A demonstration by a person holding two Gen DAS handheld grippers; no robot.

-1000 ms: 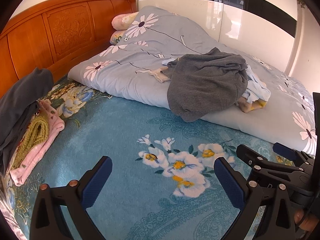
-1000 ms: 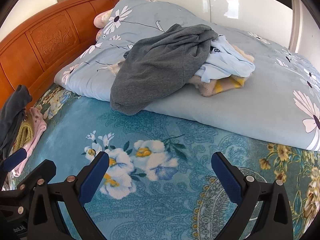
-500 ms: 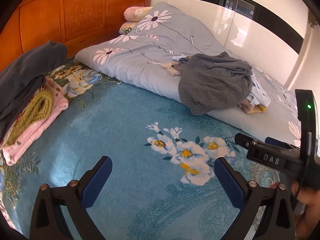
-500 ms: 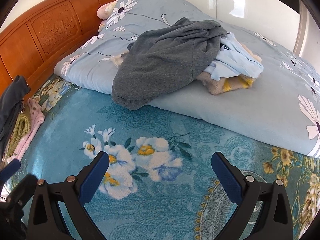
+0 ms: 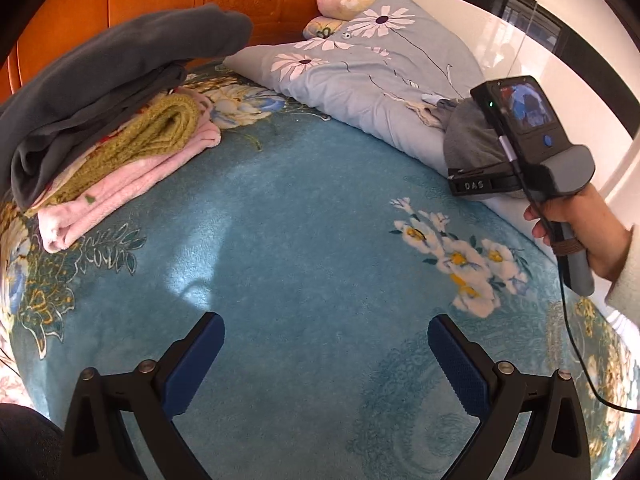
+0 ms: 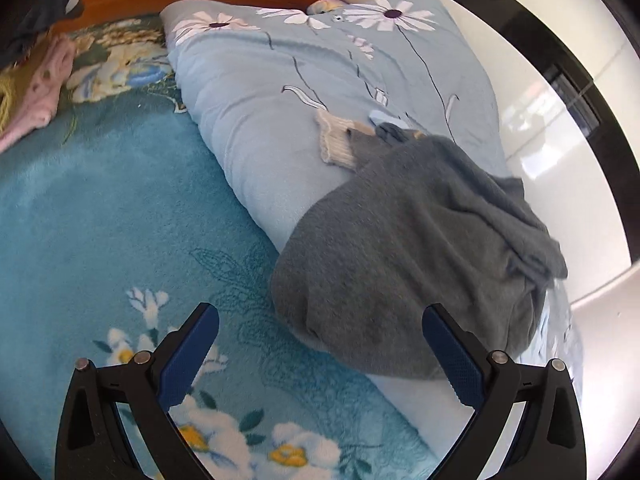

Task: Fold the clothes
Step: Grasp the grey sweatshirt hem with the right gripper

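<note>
Both tools have swung left since a second ago. The right hand-held gripper [image 6: 320,354] has closed in on the grey sweater [image 6: 416,260], which now fills the view ahead, where before it sat well up the bed. The sweater lies heaped on the folded duvet [image 6: 256,120], its lower edge spilling onto the blue blanket [image 6: 100,220], just beyond the spread, empty fingers and nearer the right one. The left hand-held gripper [image 5: 324,356], also spread and empty, hangs over bare blanket, with the folded stack [image 5: 108,128] now looming at its left.
</note>
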